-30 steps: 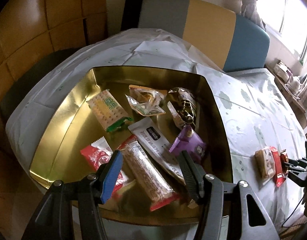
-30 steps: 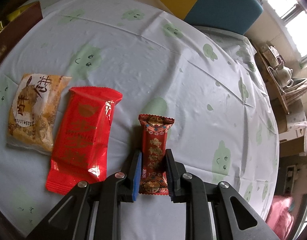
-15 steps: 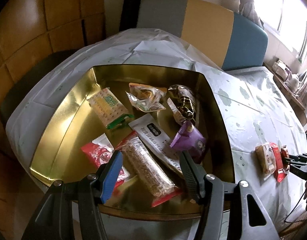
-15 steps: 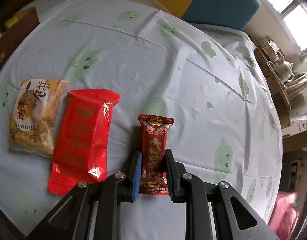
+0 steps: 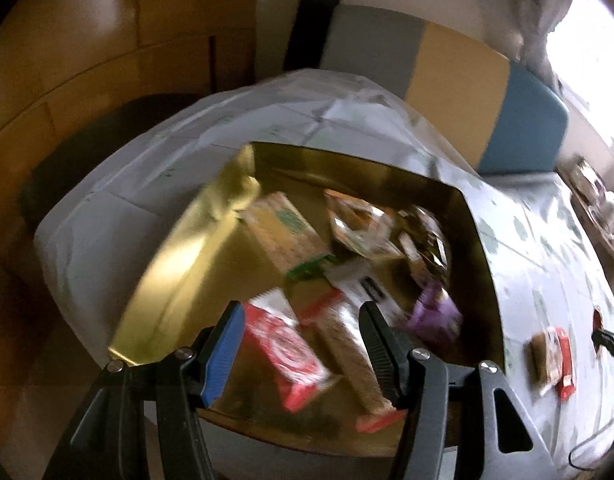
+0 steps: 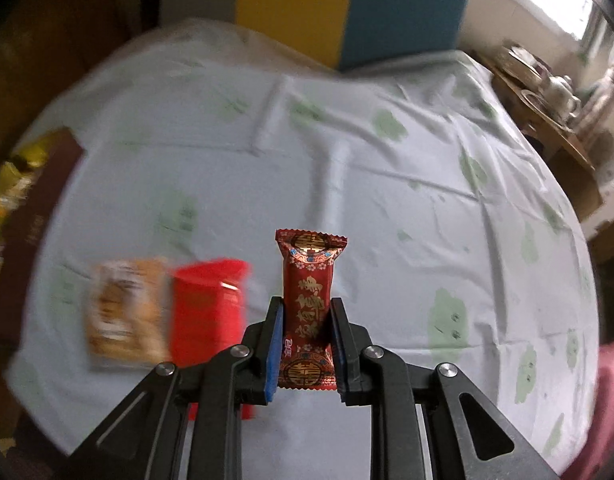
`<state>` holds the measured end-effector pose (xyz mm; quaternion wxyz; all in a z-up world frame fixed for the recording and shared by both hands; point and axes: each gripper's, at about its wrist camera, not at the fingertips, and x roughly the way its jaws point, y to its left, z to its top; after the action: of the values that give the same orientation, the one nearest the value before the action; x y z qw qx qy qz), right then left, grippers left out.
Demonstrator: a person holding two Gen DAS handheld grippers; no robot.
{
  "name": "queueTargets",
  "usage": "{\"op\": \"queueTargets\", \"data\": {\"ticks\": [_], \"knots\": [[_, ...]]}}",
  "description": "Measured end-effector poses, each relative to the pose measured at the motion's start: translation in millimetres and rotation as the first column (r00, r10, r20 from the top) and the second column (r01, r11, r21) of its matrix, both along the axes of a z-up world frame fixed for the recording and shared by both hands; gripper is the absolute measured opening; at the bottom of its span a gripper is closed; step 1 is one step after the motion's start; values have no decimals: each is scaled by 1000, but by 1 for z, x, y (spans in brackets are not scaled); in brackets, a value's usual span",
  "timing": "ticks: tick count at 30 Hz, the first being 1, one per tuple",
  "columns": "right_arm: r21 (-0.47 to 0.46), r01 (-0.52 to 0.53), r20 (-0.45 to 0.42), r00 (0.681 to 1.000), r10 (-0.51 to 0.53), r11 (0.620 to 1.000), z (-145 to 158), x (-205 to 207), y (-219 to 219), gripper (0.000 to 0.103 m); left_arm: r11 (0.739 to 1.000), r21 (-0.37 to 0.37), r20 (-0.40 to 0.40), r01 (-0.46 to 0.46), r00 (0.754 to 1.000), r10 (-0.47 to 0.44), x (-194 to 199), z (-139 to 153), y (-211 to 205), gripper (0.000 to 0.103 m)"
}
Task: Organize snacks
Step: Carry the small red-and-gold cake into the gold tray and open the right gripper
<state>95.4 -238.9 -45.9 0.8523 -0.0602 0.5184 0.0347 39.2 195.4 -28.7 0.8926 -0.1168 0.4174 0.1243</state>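
Observation:
My right gripper [image 6: 305, 340] is shut on a dark red candy packet with gold print [image 6: 308, 304] and holds it up off the tablecloth. A plain red packet [image 6: 205, 312] and an orange biscuit packet [image 6: 125, 312] lie on the cloth to its left. My left gripper [image 5: 301, 348] is open and empty, above the near end of a gold tray [image 5: 175, 264]. The tray holds several snacks, among them a red packet [image 5: 283, 352], a long cereal bar [image 5: 353, 364], a purple packet [image 5: 435, 312] and a cracker pack [image 5: 285, 236].
The round table has a pale cloth with green prints [image 6: 427, 184]. A padded bench in grey, yellow and blue [image 5: 447, 72] stands behind it. A side table with a tea set [image 6: 547, 96] is at the far right. The tray's edge [image 6: 31, 216] shows at the left.
My right gripper has lifted the dark red packet off the cloth and the view has tilted up. My left gripper has moved forward over the tray; both views are blurred by motion.

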Motion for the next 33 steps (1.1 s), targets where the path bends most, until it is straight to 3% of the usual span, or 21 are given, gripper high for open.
{"op": "queueTargets", "data": {"ticks": [6, 13, 18, 26, 33], "knots": [[158, -207, 71, 978, 198, 965, 31, -10, 77, 22, 999, 1, 15, -47, 999, 47, -5, 5, 18, 60], [287, -442, 136, 897, 421, 850, 51, -27, 190, 22, 999, -3, 21, -49, 999, 49, -7, 7, 22, 60], [395, -510, 94, 850, 519, 764, 36, -31, 258, 25, 999, -8, 12, -49, 999, 50, -9, 2, 23, 60], [364, -529, -23, 818, 575, 766, -13, -39, 294, 28, 999, -11, 0, -34, 999, 34, -10, -4, 19, 60], [331, -542, 11, 821, 571, 773, -5, -46, 282, 28, 1000, 17, 9, 1, 1000, -1, -10, 0, 7, 60]]}}
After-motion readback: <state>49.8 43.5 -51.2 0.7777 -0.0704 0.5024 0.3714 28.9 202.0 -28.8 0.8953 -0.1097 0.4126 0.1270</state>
